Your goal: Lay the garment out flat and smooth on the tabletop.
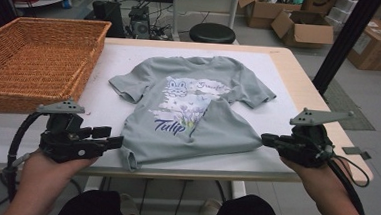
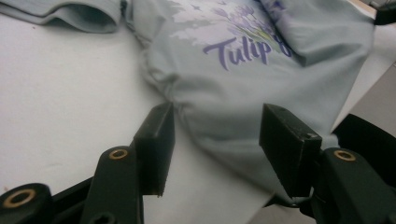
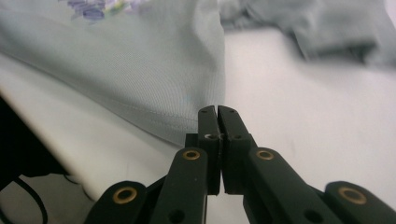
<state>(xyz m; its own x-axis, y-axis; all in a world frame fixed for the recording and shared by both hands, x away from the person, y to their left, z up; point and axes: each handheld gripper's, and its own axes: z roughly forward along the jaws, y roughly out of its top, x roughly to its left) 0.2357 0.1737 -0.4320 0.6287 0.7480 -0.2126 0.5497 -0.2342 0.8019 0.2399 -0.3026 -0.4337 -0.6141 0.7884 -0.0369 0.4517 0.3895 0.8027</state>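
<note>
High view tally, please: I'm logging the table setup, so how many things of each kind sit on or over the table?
Grey T-shirt: 1
Wicker basket: 1
Hand-held tools, left tool and right tool: 2
Total: 4

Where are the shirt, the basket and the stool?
shirt [image 1: 179, 94], high view, on the printed chest.
basket [image 1: 34, 98], high view, on its near woven wall.
stool [image 1: 212, 32], high view, on the black round seat.
</note>
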